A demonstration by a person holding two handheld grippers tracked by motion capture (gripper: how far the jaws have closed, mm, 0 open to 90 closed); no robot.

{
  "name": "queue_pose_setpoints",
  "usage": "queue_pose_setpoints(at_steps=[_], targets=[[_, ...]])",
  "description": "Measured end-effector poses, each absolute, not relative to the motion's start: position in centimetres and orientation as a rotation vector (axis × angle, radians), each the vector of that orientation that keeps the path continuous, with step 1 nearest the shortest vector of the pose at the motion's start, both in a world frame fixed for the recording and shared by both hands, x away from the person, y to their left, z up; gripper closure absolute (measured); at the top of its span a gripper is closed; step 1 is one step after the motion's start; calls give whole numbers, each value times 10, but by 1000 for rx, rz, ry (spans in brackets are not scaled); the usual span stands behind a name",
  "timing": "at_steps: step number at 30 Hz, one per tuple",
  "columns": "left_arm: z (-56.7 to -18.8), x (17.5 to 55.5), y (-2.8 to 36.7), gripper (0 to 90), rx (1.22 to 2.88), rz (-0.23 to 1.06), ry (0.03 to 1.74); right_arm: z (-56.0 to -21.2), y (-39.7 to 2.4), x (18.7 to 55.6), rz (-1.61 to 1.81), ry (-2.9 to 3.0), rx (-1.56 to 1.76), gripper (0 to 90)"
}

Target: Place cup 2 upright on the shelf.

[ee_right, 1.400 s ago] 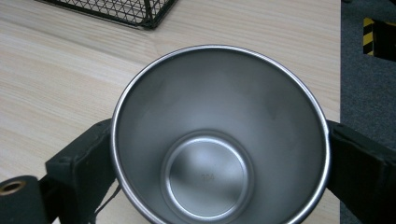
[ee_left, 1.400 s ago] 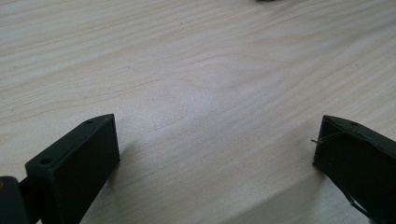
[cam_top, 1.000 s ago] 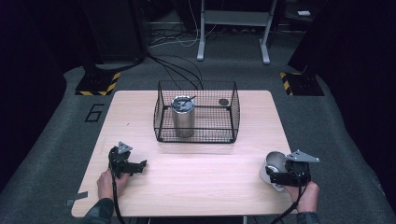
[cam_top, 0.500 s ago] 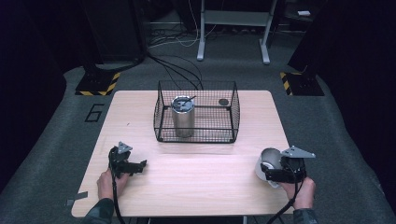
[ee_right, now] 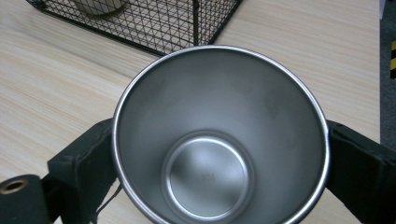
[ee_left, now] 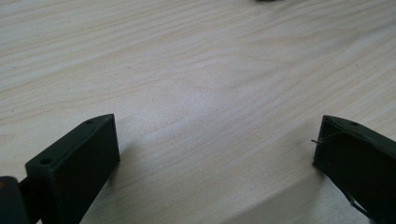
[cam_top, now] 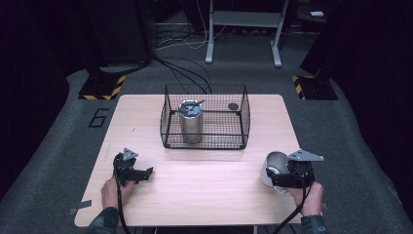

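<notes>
Steel cup clamped in my right gripper, one jaw pressed to each side of its wall, mouth facing the camera, interior bare. In the high view the cup sits over the table's near right corner, tipped on its side in my grip. Left gripper near the left edge, low over the wood, jaws spread wide with nothing between them. Wire basket at table centre, well apart from both grippers; a steel canister stands upright inside, left half.
</notes>
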State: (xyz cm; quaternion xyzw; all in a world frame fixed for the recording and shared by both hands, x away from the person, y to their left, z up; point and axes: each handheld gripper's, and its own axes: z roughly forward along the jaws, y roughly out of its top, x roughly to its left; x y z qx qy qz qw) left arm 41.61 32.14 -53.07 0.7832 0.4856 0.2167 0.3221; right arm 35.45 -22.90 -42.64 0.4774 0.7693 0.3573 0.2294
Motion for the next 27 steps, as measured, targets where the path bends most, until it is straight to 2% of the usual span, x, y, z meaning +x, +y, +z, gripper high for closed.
queue_pose_setpoints(at_steps=[27], targets=[[-531, 416, 321, 0, 2053, 568, 1278, -413, -187, 366, 1038, 2193, 1214, 61]])
